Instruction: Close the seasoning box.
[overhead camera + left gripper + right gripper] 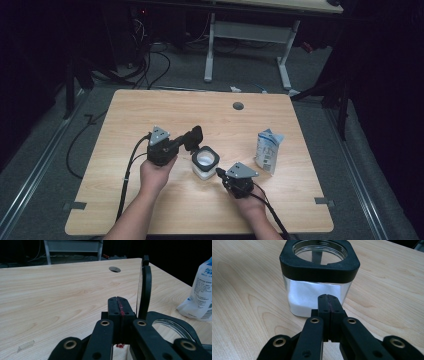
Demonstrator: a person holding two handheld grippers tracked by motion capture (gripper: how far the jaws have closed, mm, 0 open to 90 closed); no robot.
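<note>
Now the wooden desk [150, 115] takes up the middle of the high view, with a round hole [238, 106] near its far edge. Right of centre on it stands a white pouch [268, 150] with blue print, well apart from the other things; the left gripper view has it at the right edge of the frame. Just below the centre of the high view stands a square glass jar [205, 162] with a black collar and an open mouth, white inside. In the right gripper view the jar sits in the upper middle of the frame, its clear wall showing white behind it. The left gripper [192, 139] lies in the person's left hand [156, 175] at centre left, its fingers pressed fully together with nothing between them, their tips just beside the jar's upper left corner. The left gripper view shows the jar's hinged lid [145, 287] standing upright just right of those closed fingers. The right gripper [220, 173], lower and right of the jar, also has its fingers shut on nothing, pointing at the jar's near wall; whether they touch it I cannot tell.
</note>
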